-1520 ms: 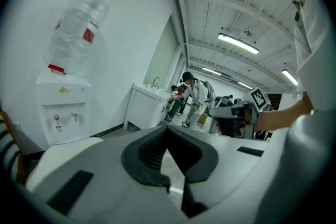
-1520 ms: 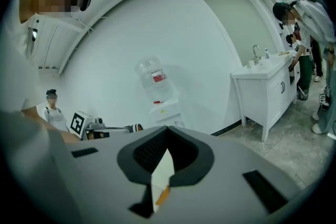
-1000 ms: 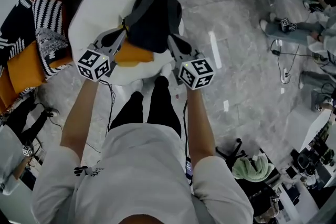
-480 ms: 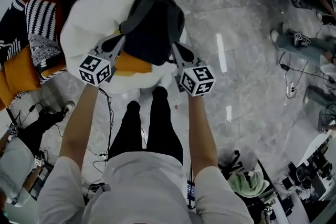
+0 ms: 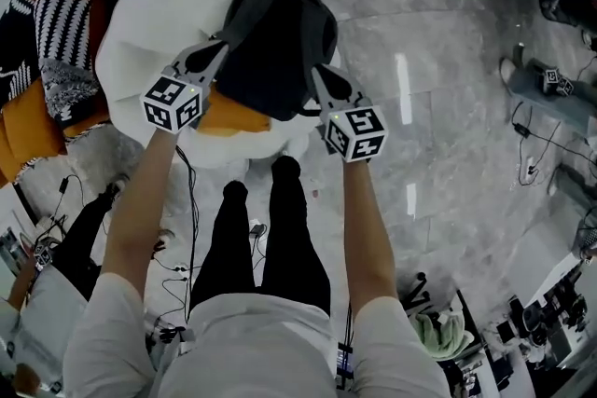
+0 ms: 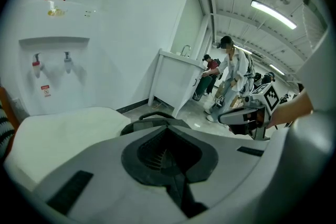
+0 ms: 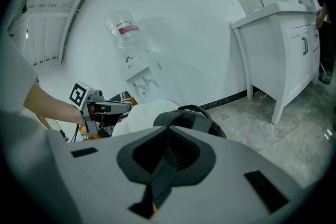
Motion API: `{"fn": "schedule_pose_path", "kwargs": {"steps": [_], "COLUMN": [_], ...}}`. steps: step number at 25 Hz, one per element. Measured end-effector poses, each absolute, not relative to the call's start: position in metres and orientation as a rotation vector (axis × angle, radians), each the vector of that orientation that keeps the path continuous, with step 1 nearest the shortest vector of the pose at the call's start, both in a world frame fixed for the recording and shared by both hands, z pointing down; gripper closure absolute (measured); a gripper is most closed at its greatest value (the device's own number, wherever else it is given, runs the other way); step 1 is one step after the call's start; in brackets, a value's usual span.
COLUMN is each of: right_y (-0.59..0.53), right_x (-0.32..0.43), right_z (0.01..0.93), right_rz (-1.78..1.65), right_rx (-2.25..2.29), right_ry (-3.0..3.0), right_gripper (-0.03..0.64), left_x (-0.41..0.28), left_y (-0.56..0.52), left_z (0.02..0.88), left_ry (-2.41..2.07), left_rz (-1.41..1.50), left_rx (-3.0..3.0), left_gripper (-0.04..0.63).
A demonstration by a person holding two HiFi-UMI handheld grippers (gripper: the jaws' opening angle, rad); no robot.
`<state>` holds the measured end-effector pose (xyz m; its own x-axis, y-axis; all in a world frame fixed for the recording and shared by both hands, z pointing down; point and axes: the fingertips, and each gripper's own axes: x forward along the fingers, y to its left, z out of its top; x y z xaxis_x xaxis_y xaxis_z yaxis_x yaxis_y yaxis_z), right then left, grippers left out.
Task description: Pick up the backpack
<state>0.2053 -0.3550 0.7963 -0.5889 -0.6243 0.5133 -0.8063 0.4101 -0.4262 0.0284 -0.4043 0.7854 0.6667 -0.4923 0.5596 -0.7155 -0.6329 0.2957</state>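
Left gripper view: left gripper [image 6: 168, 157] jaws are together, apparently pinching a dark strap [image 6: 180, 192]; right gripper [image 7: 170, 157] likewise. The backpack [image 5: 275, 47] sits between them, over the white cushion [image 5: 140, 42]. Grip looks made; a clear lift remains.

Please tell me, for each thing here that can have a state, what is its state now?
backpack: lying on the white cushion, not lifted.
left gripper: jaws together, tip at the backpack's grey strap.
right gripper: jaws together, tip at the backpack's side.
cabinet: doors closed.
ceiling light: on.
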Motion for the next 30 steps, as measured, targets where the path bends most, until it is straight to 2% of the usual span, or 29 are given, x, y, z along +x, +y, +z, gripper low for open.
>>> {"fn": "schedule_pose_path", "kwargs": {"steps": [7, 11, 15, 20, 30], "right_y": [-0.367, -0.370, -0.373, -0.384, -0.402], "right_x": [0.211, 0.212, 0.219, 0.225, 0.208], "right_z": [0.838, 0.862, 0.884, 0.907, 0.938], "right_rz": [0.925, 0.917, 0.919, 0.914, 0.901], "right_rx": [1.211, 1.182, 1.179, 1.174, 1.074], "right_ry": [-2.365, -2.345, -2.313, -2.290, -2.302], "right_gripper": [0.609, 0.588, 0.551, 0.499, 0.462], "left_x": [0.028, 0.023, 0.023, 0.031, 0.035], "left_y": [-0.420, -0.435, -0.449, -0.457, -0.459], "left_z": [0.833, 0.857, 0.878, 0.903, 0.941], "left_ry": [-0.941, -0.960, -0.954, -0.869, -0.793], "left_rz": [0.644, 0.677, 0.739, 0.801, 0.873], "left_rx": [2.363, 2.351, 2.343, 2.340, 2.325], "left_gripper": [0.589, 0.521, 0.410, 0.344, 0.342]}}
